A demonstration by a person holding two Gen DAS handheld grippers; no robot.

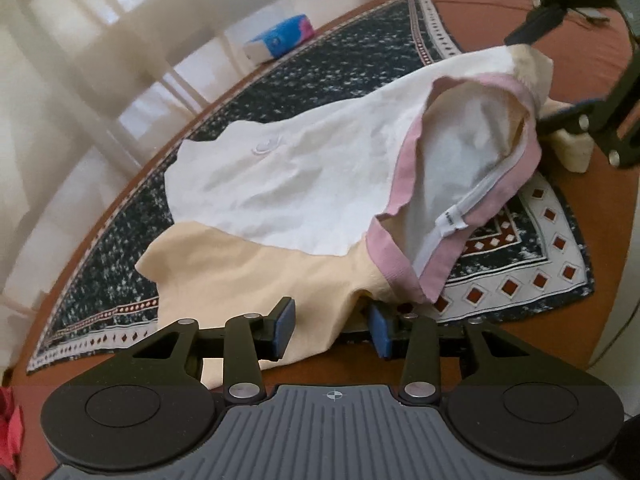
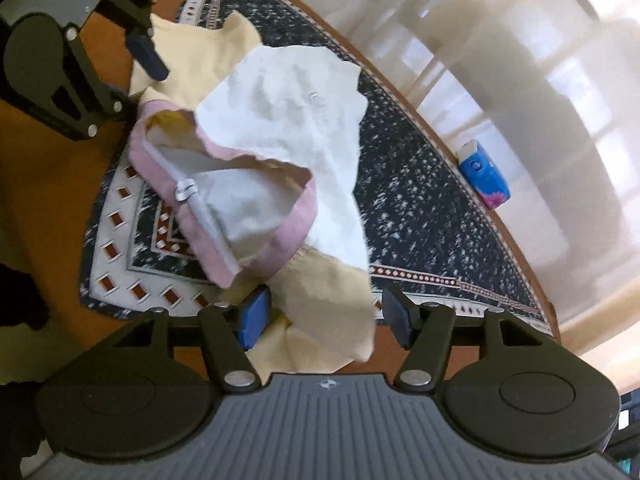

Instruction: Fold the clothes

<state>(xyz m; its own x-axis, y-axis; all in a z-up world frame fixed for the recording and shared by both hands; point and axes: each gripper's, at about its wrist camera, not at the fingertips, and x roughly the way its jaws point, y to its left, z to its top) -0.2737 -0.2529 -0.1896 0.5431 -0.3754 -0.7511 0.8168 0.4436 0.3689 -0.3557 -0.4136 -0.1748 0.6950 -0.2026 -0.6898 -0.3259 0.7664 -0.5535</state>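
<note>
— What is seen nearest the lens?

— Blue pads point(image 1: 285, 326) of the left gripper point(image 1: 332, 326) are seen at the bottom of the left view, with the jaws apart. Cream cloth of the garment point(image 1: 288, 176) is draped between them, but it is not pinched.

— And the right gripper point(image 2: 322, 318)?

— Its jaws are likewise held apart. A cream fold is bunched between them and touches the left-hand pad point(image 2: 254, 314); the other pad stands clear of the cloth. No grip is shown.

— Where is the garment laid?

— It is spread on a dark speckled mat point(image 1: 340, 64) with a diamond border, which is laid on a brown table point(image 1: 592, 60). A white panel is seen on top, cream parts at the two ends, and a pink band point(image 1: 394, 200) around the opening. The opening is lifted, so that the white lining and a small label point(image 1: 452, 220) are shown.

— How are the grippers placed to each other?

— They are set at opposite ends of the garment, facing each other; each is seen in the far corner of the other's view.

— Is anything else noted?

— A blue and pink packet point(image 2: 484, 178) is set on the table edge beyond the mat, well apart from the garment. Something red point(image 1: 10, 428) is glimpsed at the lower left edge of the left view; what it is cannot be told.
</note>
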